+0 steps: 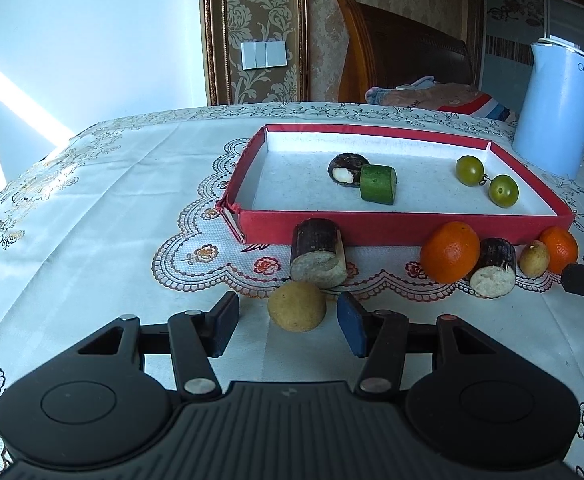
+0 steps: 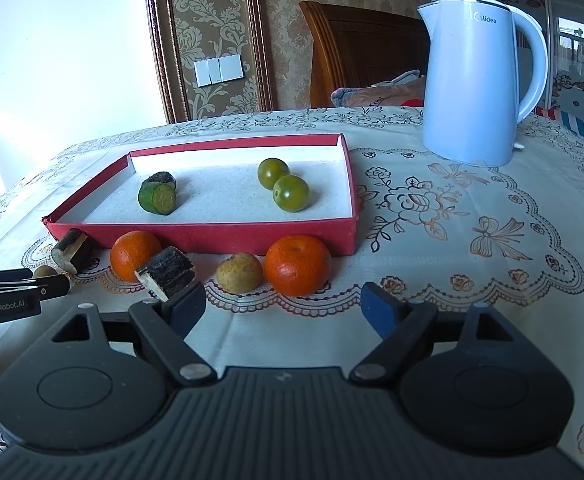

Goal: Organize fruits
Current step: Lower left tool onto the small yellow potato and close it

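Left tool (image 1: 288, 316) open, tan round fruit (image 1: 296, 306) between its fingers, untouched.

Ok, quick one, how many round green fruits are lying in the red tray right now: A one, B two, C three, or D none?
B: two round green fruits lie side by side inside the red tray, beside a cut green piece.

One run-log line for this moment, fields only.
left hand-held gripper: open, straddling tan fruit | right hand-held gripper: open, empty | red tray: four pieces inside
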A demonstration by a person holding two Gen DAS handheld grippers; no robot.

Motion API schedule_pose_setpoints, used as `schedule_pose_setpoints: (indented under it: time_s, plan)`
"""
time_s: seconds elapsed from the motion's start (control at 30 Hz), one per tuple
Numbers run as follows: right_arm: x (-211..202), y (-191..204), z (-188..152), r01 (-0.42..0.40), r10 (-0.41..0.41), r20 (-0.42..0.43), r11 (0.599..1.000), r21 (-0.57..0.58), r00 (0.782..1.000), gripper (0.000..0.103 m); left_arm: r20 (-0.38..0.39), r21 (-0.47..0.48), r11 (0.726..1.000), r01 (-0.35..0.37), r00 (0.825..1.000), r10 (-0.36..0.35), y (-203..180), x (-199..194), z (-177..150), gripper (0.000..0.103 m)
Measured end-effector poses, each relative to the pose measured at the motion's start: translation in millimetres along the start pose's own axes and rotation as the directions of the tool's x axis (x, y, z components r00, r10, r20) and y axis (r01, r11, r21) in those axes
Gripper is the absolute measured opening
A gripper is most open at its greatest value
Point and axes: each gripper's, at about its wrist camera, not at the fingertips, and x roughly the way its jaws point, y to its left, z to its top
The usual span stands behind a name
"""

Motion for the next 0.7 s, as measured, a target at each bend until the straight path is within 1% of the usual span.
schedule_pose_setpoints:
  time_s: [0.23, 0.33, 0.37, 0.4, 0.47, 0.53, 0.7]
  plan:
    - [1.0, 0.3, 0.1, 0.005, -0.005, -0.003, 1.0, 0.0, 1.0, 0.084, -0.003, -0.005, 1.0, 0.001, 1.0, -0.001, 1.4, 0.8, -0.1, 0.053]
    - [1.1, 0.2, 0.1, 0.005, -0.005, -0.002, 1.0, 0.001, 1.0, 0.084, 0.0, -0.011, 1.0, 0.006, 1.0, -0.006, 2.7, 0.7, -0.6, 0.047]
    - [1.3, 0.2, 0.2, 0.005, -0.005, -0.002, 1.0, 0.001, 1.0, 0.084, 0.0, -0.012, 1.0, 0.006, 1.0, -0.006, 2.7, 0.6, -0.7, 0.045]
    - [1.3, 0.1, 0.2, 0.004, -0.004, -0.003, 1.0, 0.0, 1.0, 0.084, 0.0, -0.013, 1.0, 0.007, 1.0, -0.007, 3.0, 0.5, -0.8, 0.04]
    - [1.4, -0.2, 0.0, 0.005, -0.005, -0.004, 1.0, 0.0, 1.0, 0.084, 0.001, -0.016, 1.0, 0.015, 1.0, -0.015, 3.4, 0.3, -0.9, 0.037]
    - [1.4, -0.3, 0.0, 0.005, -0.005, -0.002, 1.0, 0.0, 1.0, 0.084, 0.003, -0.017, 1.0, 0.021, 1.0, -0.021, 3.0, 0.2, -1.2, 0.03]
    - [1.6, -0.9, -0.7, 0.006, -0.006, -0.003, 1.0, 0.002, 1.0, 0.084, 0.004, -0.019, 1.0, 0.022, 1.0, -0.022, 3.3, 0.1, -1.4, 0.03]
